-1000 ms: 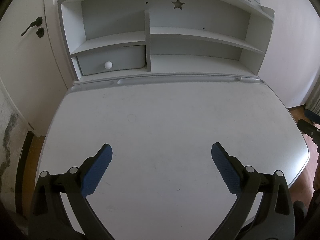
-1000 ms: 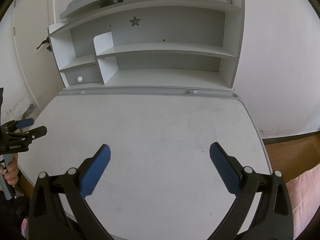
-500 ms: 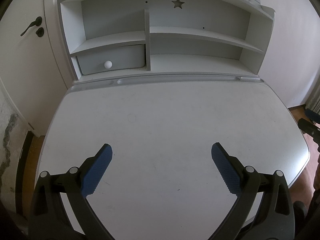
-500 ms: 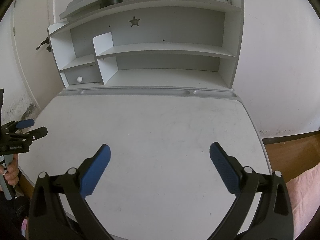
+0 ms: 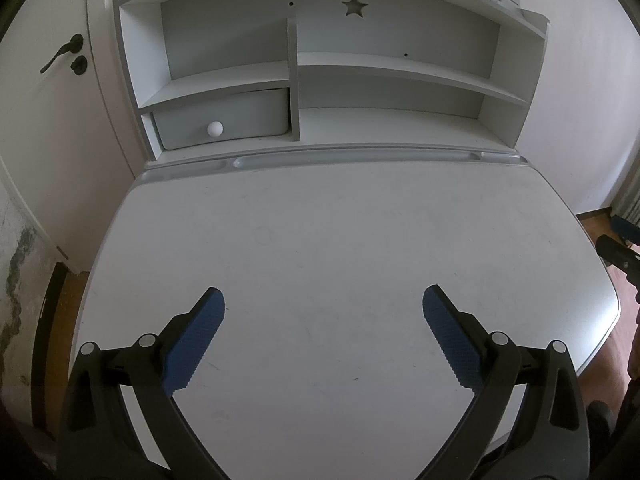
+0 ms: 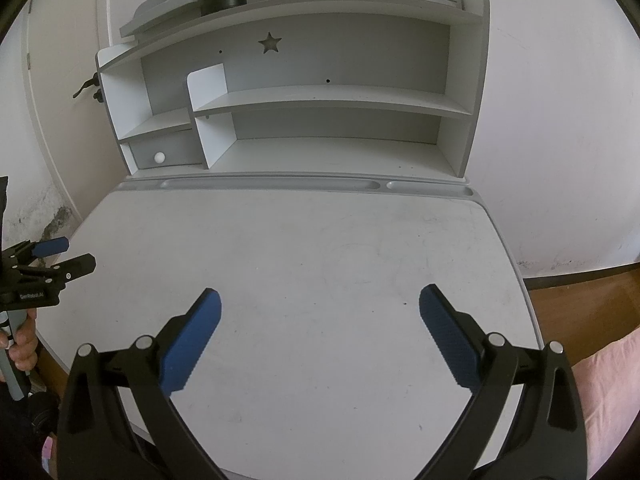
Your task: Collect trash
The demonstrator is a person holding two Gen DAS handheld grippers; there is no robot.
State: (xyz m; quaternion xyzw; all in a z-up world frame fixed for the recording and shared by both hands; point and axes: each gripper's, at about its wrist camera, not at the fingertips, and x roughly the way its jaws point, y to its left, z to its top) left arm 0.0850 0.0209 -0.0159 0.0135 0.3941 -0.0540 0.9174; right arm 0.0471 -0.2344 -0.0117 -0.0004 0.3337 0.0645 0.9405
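No trash anywhere in either view, so it's somewhere out of frame. Left tongs (image 5: 323,300) and right tongs (image 6: 319,300) gape wide, holding nothing, low over the bare counter (image 5: 340,232). Nothing's shifted in the last second, so collecting hasn't started, I'd guess.

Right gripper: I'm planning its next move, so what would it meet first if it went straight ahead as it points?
The right gripper, jaws open, hovers over the desk top, which shows nothing in its line. Likely first contact is the shelf unit at the back, though depth is unclear.
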